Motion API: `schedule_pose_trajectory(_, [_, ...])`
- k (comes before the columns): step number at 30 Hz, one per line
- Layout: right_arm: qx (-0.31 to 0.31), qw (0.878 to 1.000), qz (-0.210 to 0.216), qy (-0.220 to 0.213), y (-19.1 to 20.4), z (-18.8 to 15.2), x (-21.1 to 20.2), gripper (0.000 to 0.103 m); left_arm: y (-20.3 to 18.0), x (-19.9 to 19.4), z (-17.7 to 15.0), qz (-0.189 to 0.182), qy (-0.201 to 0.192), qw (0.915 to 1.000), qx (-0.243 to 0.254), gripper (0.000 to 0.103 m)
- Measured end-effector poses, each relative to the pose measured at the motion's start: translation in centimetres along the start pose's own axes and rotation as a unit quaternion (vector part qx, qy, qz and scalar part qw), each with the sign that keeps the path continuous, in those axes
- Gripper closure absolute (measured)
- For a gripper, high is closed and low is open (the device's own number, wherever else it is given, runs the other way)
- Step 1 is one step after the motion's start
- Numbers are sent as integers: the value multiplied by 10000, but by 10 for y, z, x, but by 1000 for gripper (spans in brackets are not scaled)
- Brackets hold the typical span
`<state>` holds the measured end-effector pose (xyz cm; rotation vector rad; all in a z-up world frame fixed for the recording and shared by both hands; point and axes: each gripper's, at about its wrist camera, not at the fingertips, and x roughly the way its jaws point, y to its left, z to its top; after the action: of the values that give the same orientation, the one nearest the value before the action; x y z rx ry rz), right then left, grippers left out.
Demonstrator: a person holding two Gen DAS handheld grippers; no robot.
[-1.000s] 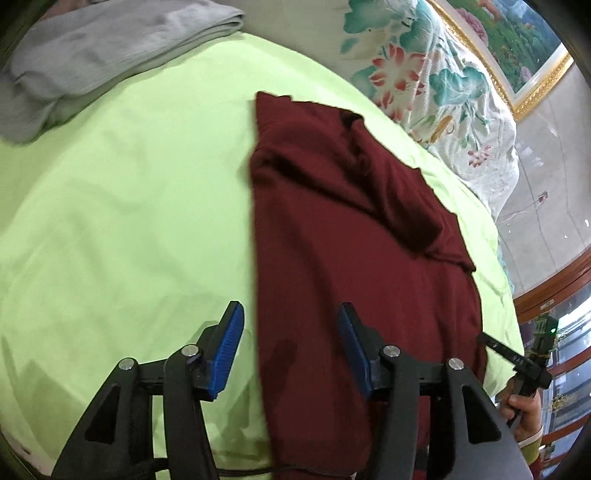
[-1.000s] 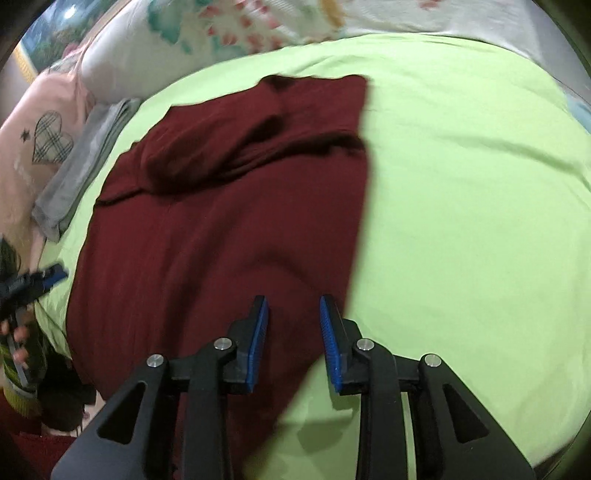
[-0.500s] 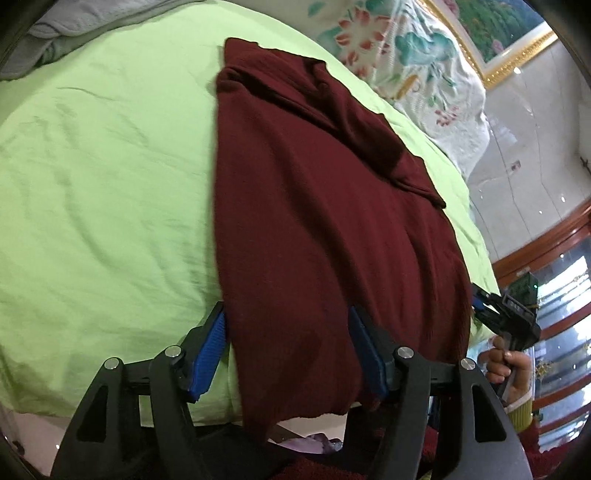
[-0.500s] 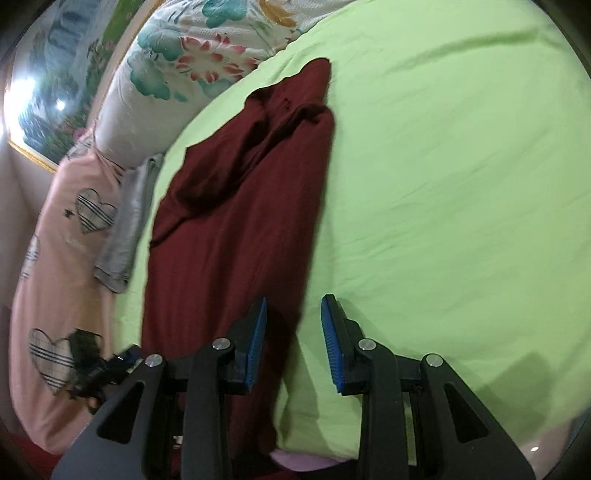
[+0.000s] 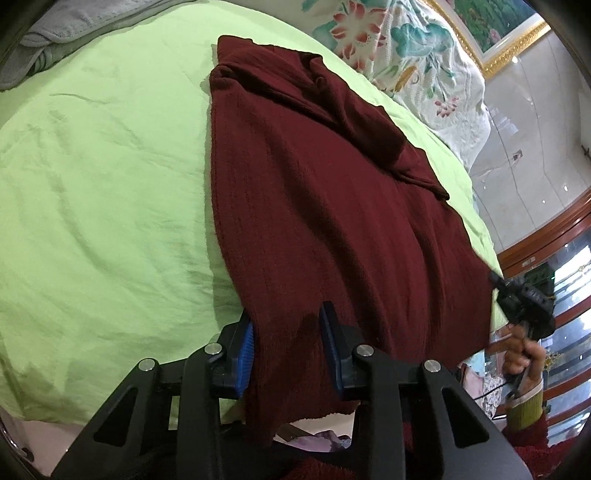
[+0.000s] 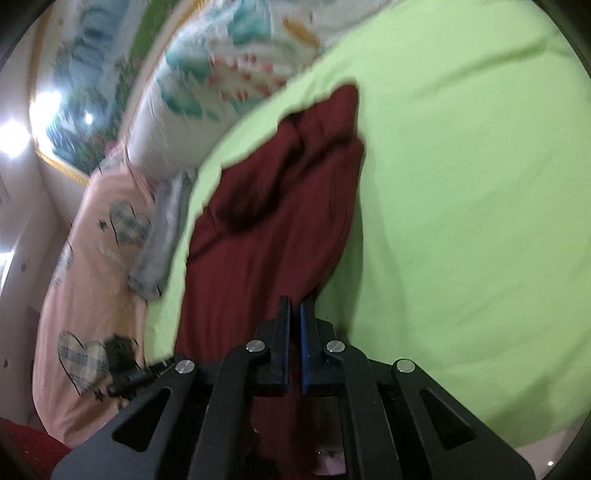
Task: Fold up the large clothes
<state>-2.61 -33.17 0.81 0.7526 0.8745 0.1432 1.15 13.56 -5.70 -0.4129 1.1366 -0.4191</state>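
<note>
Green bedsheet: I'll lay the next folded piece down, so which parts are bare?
In the left wrist view, bare green sheet lies between the maroon garment and the grey folded cloth. In the right wrist view, it is also bare beyond the garment's other edge. Crowded: the floral pillow end and the near hem, between both grippers.

A bed [image 5: 103, 177] with a lime-green sheet fills the room's middle. A floral quilt [image 5: 413, 55] lies at its head, a pink heart-print quilt [image 6: 85, 280] along one side. A gold-framed painting [image 5: 495, 33] hangs on the pale glossy wall [image 5: 532, 147]. Red-brown wood trim [image 5: 546, 229] borders the wall. Bright lamps [image 6: 44, 107] glare.
</note>
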Motion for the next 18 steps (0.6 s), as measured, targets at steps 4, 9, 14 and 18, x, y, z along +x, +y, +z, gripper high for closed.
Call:
schedule_pose_trajectory(4, [43,9987,-491,-93,-20,10,-13,99,2,2,-1,23,-3,10000,-8,71])
schedule_pose_trajectory(9, [198,9989,-371,219,-35,-4,10,95,5,4,1,11,4,10000,-9,71])
schedule_pose_trajectory(14, [141,9994,-163,253,-37,-12,14,95,-1,6,0,109,12,9998,176,96])
schedule_pose_trajectory(18, [-33,9994,-262,243,-30,-12,11,97,-5,-5,-2,112,-161,9997,152,97])
